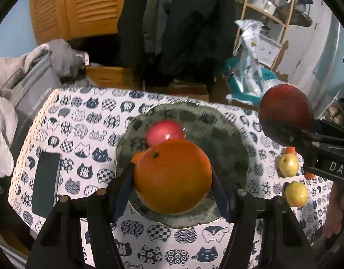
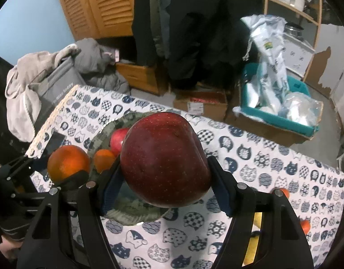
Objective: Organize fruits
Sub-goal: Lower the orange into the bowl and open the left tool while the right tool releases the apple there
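Note:
My left gripper point(image 1: 173, 179) is shut on a large orange point(image 1: 172, 176) and holds it above the dark patterned plate point(image 1: 230, 139). On that plate lie a red apple point(image 1: 165, 131) and a small orange point(image 1: 137, 157). My right gripper point(image 2: 164, 181) is shut on a big dark red apple point(image 2: 164, 159), held over the plate's point(image 2: 127, 217) near edge. The left wrist view shows that apple point(image 1: 285, 114) at the right, above the table. The right wrist view shows the large orange point(image 2: 67, 163) at the left, with the plate's red apple point(image 2: 117, 139) and small orange point(image 2: 103, 159) behind it.
The table wears a cat-print cloth point(image 1: 86, 121). Two yellow fruits point(image 1: 288, 164) point(image 1: 296, 192) and small orange ones point(image 1: 289, 150) lie right of the plate. A dark phone point(image 1: 46, 181) lies at the left. Bags, boxes, hanging coats and a teal bin point(image 2: 281, 116) stand beyond the table.

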Demonstrator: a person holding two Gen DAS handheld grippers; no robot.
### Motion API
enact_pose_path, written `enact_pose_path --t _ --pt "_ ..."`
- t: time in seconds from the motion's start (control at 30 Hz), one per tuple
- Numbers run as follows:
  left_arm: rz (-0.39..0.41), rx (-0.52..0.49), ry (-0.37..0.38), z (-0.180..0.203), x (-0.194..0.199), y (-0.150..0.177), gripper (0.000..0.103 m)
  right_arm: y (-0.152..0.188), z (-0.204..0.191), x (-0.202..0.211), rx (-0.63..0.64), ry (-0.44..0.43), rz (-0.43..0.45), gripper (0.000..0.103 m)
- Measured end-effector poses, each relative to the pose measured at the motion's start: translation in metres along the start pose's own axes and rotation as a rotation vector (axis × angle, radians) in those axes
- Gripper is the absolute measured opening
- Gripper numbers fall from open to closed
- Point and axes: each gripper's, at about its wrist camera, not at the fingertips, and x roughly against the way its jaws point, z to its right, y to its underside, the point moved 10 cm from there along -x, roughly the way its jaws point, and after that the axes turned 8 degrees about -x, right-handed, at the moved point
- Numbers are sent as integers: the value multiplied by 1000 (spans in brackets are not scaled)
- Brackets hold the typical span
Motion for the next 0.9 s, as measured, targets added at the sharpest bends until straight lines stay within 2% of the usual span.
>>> enact_pose_path --t 0.6,0.9 --pt "-165 62 15 -13 -53 43 67 29 -12 -62 -3 -13 -144 72" --pt "-213 66 19 -13 -68 55 67 42 -10 -79 -2 -8 -187 72"
